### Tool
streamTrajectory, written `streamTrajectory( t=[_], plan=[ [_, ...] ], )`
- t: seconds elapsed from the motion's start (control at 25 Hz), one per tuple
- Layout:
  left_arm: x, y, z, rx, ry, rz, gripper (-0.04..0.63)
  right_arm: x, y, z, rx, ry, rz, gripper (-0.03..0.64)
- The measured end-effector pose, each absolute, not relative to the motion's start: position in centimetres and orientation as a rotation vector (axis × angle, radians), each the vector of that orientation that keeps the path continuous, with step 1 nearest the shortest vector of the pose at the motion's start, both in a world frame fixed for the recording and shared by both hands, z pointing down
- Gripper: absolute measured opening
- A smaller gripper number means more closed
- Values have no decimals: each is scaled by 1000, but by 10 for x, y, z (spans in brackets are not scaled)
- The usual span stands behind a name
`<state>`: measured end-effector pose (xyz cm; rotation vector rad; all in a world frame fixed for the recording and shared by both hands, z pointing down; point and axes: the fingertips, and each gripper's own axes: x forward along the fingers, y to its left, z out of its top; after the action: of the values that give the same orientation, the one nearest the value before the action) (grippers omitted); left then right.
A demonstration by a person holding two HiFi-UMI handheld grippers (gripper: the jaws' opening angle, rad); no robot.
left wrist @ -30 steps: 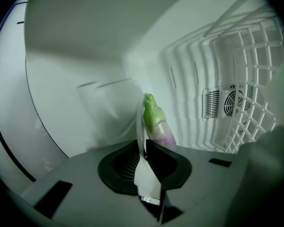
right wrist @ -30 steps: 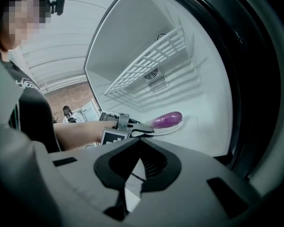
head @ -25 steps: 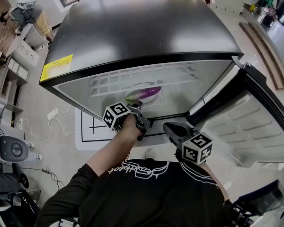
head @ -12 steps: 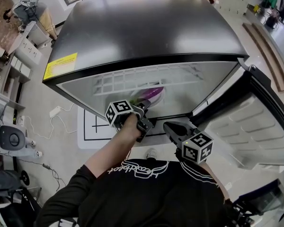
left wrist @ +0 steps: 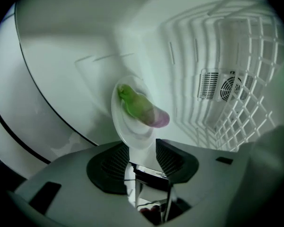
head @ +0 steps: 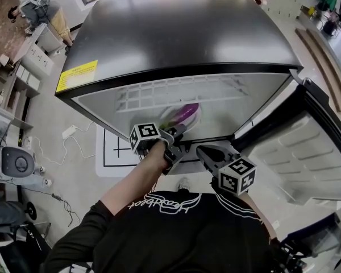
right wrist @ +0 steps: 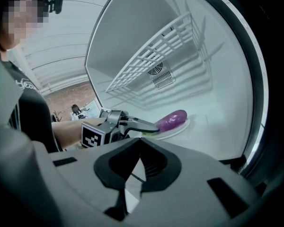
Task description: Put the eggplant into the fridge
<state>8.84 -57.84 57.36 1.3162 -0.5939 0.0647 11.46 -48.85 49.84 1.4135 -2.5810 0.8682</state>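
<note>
A purple eggplant with a green stem end (head: 182,114) lies on a white plate (head: 192,121) on the floor of the open fridge (head: 187,33). In the left gripper view the eggplant (left wrist: 141,109) rests on the plate (left wrist: 125,126) straight ahead. My left gripper (left wrist: 142,144) is open. Its jaws have just been opening, and the plate's near rim still lies between the pads without being pressed. The right gripper view shows the eggplant (right wrist: 173,119), the plate (right wrist: 179,128) and the left gripper (right wrist: 149,127) at the rim. My right gripper (head: 207,152) hangs shut and empty outside the fridge mouth.
A white wire shelf (head: 176,95) spans the fridge above the plate. The fridge door (head: 307,147) stands open at the right. A vent grille (left wrist: 222,86) sits in the back wall. A yellow label (head: 77,75) marks the fridge top.
The left gripper's jaws have spread apart off the plate's rim and the hand has shifted slightly. The plate with the eggplant stays on the fridge floor. The right gripper has kept still.
</note>
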Motion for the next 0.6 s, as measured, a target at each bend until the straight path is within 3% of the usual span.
streamTrajectory(
  t=[0.2,0.6],
  plan=[
    [93,-585,566,1342,-581,40,156,111,-485,496,1401,-2582,865,9],
    [103,-591,579,1611,-722,309,156,118,-474,495,1416,-2572,856,9]
  ],
)
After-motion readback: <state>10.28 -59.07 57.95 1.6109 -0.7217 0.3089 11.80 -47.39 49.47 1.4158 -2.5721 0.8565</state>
